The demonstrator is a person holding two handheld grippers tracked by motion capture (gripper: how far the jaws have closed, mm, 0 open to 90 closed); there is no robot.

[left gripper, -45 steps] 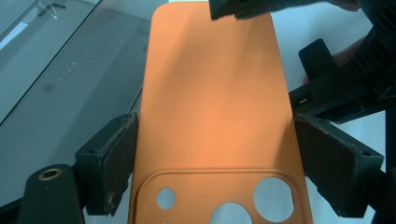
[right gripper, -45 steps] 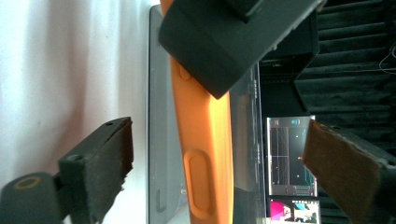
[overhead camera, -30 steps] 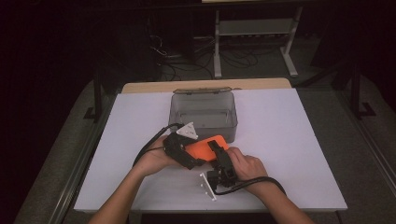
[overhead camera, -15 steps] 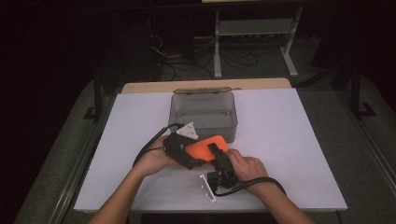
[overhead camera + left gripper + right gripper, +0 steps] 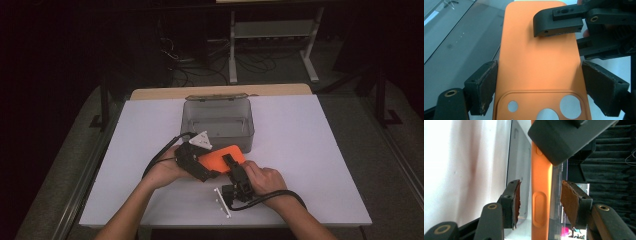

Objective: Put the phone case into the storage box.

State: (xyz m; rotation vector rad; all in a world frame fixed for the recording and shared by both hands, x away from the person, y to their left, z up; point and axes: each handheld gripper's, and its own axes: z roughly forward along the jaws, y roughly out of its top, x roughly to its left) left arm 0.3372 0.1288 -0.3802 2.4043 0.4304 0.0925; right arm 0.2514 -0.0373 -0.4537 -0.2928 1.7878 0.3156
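An orange phone case (image 5: pixel 222 157) with camera cut-outs is held just above the white table, in front of a grey box. My left gripper (image 5: pixel 209 165) is shut on the case (image 5: pixel 539 62) across its width, both pads (image 5: pixel 487 87) pressing on its long edges. My right gripper (image 5: pixel 231 162) comes in from the near right and stands open. Its jaws straddle the case's thin side (image 5: pixel 541 195), with a gap at each pad (image 5: pixel 517 200). One right jaw lies over the case's back in the left gripper view. In the right gripper view, my right gripper (image 5: pixel 540 200) sits around the side button.
A clear grey plastic box (image 5: pixel 217 117), lid off, stands at the middle back of the white table (image 5: pixel 310 150), just behind the case. Both forearms enter from the near edge. A metal rack and cables sit on the dark floor beyond.
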